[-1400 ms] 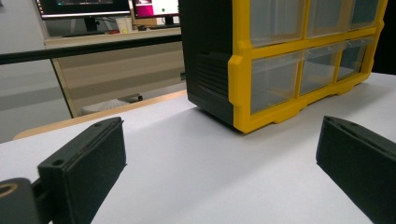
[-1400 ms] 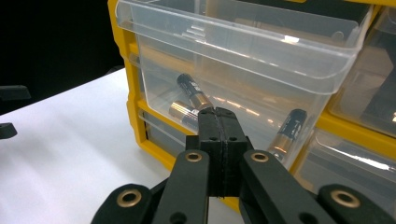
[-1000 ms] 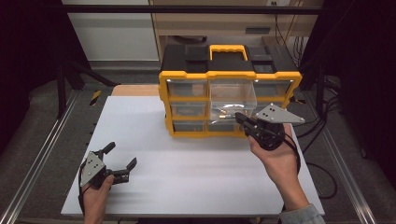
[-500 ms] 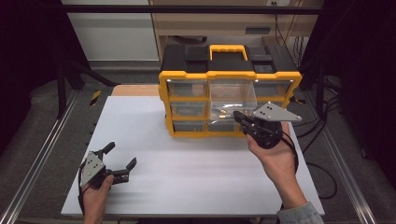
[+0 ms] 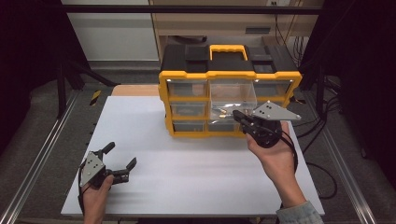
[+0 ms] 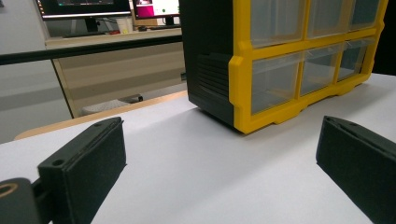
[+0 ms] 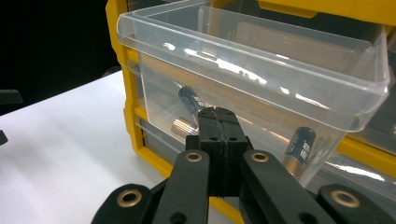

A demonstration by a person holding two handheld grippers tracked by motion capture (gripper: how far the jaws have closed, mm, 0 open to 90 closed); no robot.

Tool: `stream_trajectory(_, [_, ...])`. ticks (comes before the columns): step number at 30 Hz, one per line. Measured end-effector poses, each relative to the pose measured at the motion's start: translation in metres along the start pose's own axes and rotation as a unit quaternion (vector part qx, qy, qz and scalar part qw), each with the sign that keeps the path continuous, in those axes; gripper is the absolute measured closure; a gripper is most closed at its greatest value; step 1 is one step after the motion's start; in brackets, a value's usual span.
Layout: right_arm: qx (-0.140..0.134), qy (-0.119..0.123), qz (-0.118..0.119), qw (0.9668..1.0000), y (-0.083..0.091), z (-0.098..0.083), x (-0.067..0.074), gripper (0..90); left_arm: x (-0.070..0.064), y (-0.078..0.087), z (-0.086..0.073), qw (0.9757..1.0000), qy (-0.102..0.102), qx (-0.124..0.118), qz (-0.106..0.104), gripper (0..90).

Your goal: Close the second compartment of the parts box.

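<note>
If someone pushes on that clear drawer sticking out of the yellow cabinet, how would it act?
The clear drawer would probably slide back on its rails rather than bend: its thin plastic walls look stiff, and the right gripper, jaws shut, sits against its front. The batteries lying loose inside are round, so they would likely roll and rattle. The organizer looks broad and squat, so tipping seems unlikely.

A white table [image 5: 187,154] carries the work, with a strip of wooden board [image 5: 133,90] showing at its far left edge. Metal rails [image 5: 42,154] run along both sides. Far behind stand a pale cabinet [image 5: 205,18] and two monitors [image 6: 109,7]. Black cables [image 5: 322,172] trail on the right.
</note>
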State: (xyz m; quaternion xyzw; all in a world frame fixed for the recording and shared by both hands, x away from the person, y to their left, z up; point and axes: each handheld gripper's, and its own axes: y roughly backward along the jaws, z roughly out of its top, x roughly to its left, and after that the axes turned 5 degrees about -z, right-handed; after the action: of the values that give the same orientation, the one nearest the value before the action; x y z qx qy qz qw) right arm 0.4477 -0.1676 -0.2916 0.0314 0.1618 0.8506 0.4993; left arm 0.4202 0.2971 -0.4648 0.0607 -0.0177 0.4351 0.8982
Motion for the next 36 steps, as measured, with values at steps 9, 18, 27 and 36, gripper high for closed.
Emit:
stream_trajectory(9, [-0.001, -0.006, -0.003, 1.0000, -0.002, 0.001, -0.001, 90.0, 0.000, 0.000, 0.000, 1.0000, 0.000, 0.000, 0.000, 1.1])
stream_trajectory(18, [-0.004, -0.010, -0.004, 0.9999, -0.007, 0.003, -0.002, 90.0, 0.000, 0.000, 0.000, 1.0000, 0.001, -0.001, 0.001, 1.1])
stream_trajectory(27, [-0.006, -0.010, -0.005, 0.9999, -0.011, 0.005, -0.002, 90.0, 0.000, 0.000, 0.000, 1.0000, 0.001, 0.000, 0.001, 1.1])
stream_trajectory(36, [-0.006, -0.010, -0.007, 0.9999, -0.014, 0.007, -0.005, 90.0, 0.000, 0.000, 0.000, 1.0000, 0.001, -0.001, 0.000, 1.1])
